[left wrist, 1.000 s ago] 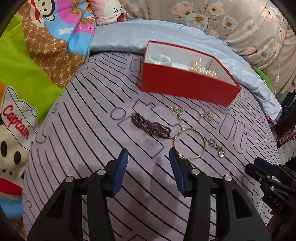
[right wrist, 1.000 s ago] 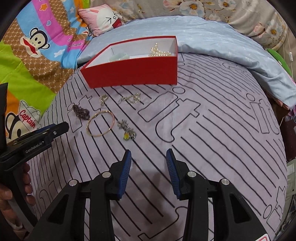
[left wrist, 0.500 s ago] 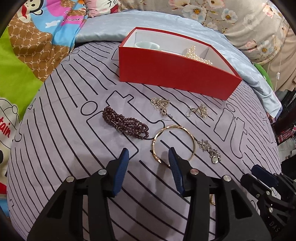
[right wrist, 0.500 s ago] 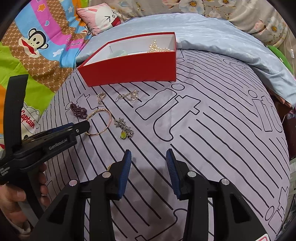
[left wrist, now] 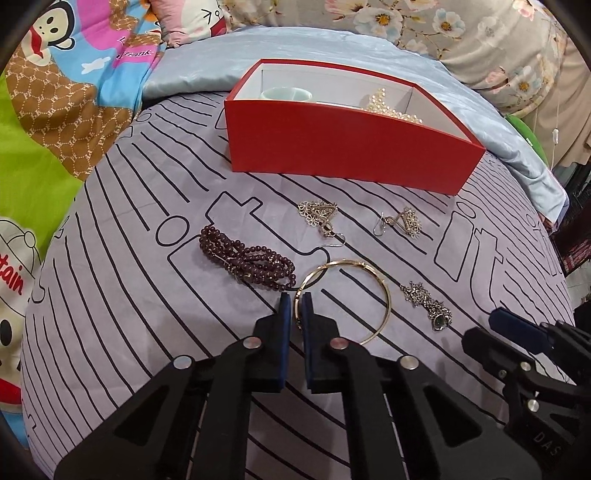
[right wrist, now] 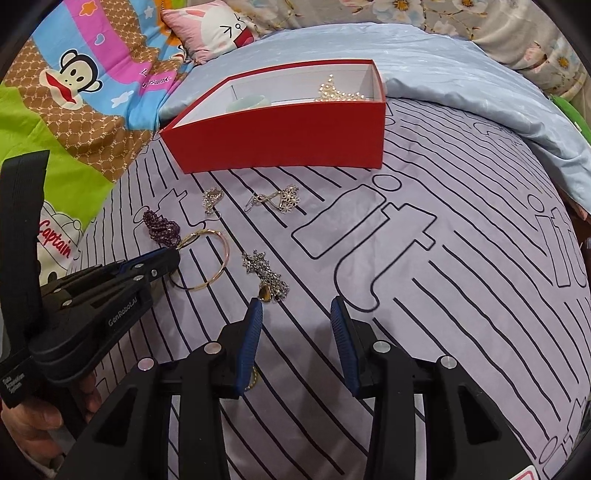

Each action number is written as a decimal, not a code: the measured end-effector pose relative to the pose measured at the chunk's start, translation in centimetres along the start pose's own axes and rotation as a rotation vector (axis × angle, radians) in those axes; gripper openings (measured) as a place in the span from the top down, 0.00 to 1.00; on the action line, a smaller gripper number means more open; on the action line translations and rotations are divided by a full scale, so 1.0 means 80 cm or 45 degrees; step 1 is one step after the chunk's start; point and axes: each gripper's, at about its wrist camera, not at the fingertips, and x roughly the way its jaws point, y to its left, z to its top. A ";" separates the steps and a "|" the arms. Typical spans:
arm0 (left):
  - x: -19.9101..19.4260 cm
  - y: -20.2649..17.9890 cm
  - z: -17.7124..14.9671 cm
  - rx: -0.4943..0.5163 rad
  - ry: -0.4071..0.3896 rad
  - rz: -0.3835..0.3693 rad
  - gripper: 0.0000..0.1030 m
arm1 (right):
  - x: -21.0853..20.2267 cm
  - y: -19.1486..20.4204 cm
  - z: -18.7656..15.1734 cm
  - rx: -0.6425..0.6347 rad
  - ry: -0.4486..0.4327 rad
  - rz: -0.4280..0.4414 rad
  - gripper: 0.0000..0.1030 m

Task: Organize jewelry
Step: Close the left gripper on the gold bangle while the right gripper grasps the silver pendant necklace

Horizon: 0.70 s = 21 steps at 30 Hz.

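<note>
Lilac line-printed bedspread [left wrist: 110, 332]. We see the left gripper [left wrist: 296, 301], frame centre, jaws just closed, pinching thin gold wire bangle [left wrist: 384, 295] rim, likely for red cardboard box [left wrist: 347, 151] above. Right gripper [right wrist: 295, 314] half open, empty, w/ pendant near.

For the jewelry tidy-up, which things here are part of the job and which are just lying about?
Job: red box, gold bangle pinched by left gripper, purple beads, two flower earrings, pendant brooch, jade bangle and pearls in the box.
Lying about: cartoon blanket, bunny pillow, blue quilt.
</note>
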 end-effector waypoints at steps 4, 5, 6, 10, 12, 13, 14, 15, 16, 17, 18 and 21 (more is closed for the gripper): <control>-0.002 0.005 0.001 -0.021 0.012 -0.025 0.98 | 0.007 0.006 0.006 -0.019 0.003 0.002 0.65; -0.005 0.006 0.001 -0.028 0.011 -0.029 0.98 | 0.008 0.007 0.007 -0.025 0.003 0.001 0.66; -0.007 0.007 0.001 -0.029 0.009 -0.030 0.98 | 0.011 0.009 0.009 -0.029 0.005 0.003 0.66; -0.016 0.014 0.001 -0.045 0.001 -0.033 0.98 | 0.019 0.013 0.013 -0.042 0.017 0.012 0.74; -0.021 0.018 0.001 -0.054 -0.002 -0.034 0.98 | 0.024 0.016 0.016 -0.052 0.022 0.013 0.76; -0.023 0.020 0.001 -0.058 -0.003 -0.030 0.98 | 0.026 0.016 0.017 -0.055 0.025 0.014 0.79; -0.025 0.023 0.001 -0.061 -0.005 -0.031 0.98 | 0.028 0.017 0.018 -0.058 0.028 0.013 0.81; -0.027 0.025 0.001 -0.066 -0.007 -0.030 0.98 | 0.030 0.018 0.018 -0.061 0.029 0.014 0.82; -0.028 0.027 0.002 -0.071 -0.010 -0.030 0.98 | 0.031 0.019 0.019 -0.065 0.029 0.012 0.83; -0.029 0.029 0.002 -0.072 -0.011 -0.033 0.98 | 0.032 0.020 0.019 -0.070 0.029 0.009 0.85; -0.030 0.030 0.003 -0.075 -0.013 -0.029 0.98 | 0.033 0.021 0.020 -0.074 0.028 0.008 0.86; -0.031 0.032 0.003 -0.082 -0.014 -0.035 0.98 | 0.035 0.023 0.021 -0.085 0.033 0.009 0.93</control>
